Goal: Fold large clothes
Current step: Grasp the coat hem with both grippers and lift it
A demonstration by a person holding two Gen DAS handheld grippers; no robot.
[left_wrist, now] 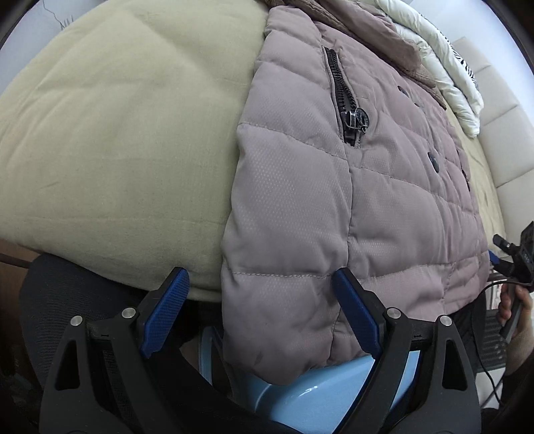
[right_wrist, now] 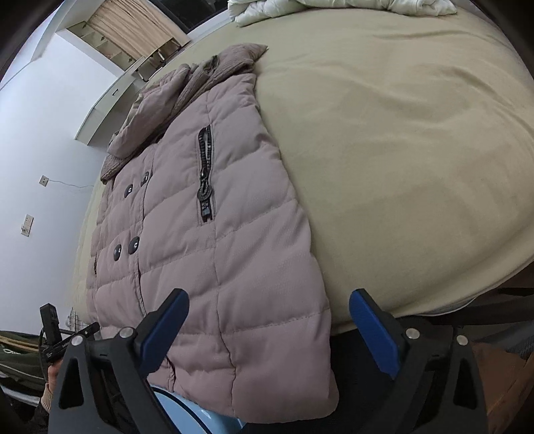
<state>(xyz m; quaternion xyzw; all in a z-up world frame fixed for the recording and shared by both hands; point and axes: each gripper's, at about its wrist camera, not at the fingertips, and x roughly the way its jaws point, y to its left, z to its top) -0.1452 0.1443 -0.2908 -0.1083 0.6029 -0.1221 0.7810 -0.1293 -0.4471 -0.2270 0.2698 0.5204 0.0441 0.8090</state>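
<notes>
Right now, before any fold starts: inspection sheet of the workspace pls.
Surface: bed, beige cover, lightly creased.
Job's things: jacket flat, front up, hem over the bed's near edge; sleeves not visible.
Clutter: white duvet bunched at the far end.
Grippers: left gripper open at the hem's left corner; right gripper open at the hem's right corner; neither grips.
Cables: wire by the hand with the device.
Surroundings: white wall, wall sockets, curtain.

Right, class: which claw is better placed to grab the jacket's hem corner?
Right, narrowly. The right claw is open with the hem corner of the jacket deep between its fingers; the left claw, also open, straddles the hem with less fabric inside.
</notes>
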